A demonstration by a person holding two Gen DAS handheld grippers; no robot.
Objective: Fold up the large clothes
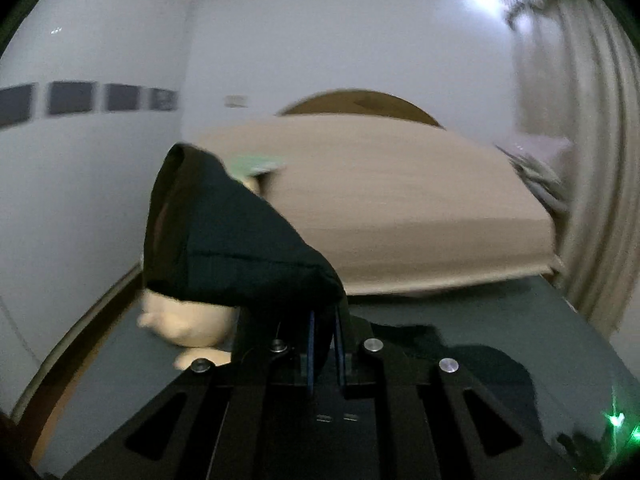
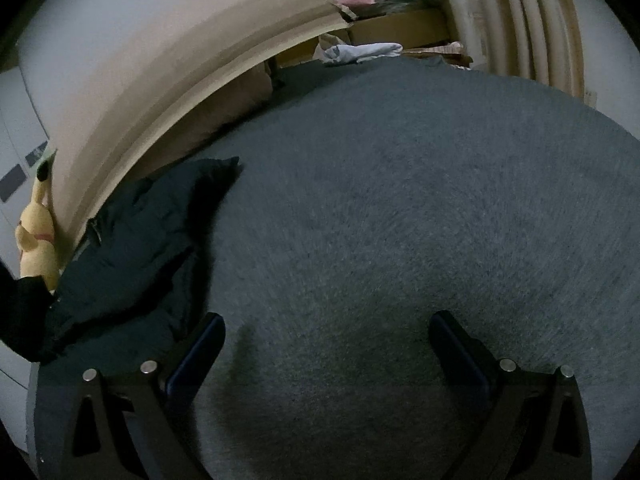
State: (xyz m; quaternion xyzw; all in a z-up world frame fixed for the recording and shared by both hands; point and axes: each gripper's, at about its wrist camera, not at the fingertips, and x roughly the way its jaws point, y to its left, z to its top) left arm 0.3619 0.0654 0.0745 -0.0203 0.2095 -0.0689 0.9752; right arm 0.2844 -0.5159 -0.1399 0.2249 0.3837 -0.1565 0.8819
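Left tongs [image 1: 325,320] clamped on raised black garment [image 1: 224,236]; right tongs [image 2: 326,344] wide, empty, tilted over grey carpet [image 2: 400,200].

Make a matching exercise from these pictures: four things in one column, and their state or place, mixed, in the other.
Things:
1. left gripper
2. right gripper
3. yellow plush toy
4. white cloth

States or places:
A. lies at the far edge of the grey carpet
B. jaws wide open, nothing between them
C. leans against the bed
D. jaws shut on the dark garment

Pairs: 1-D, 2-B, 3-C, 4-A
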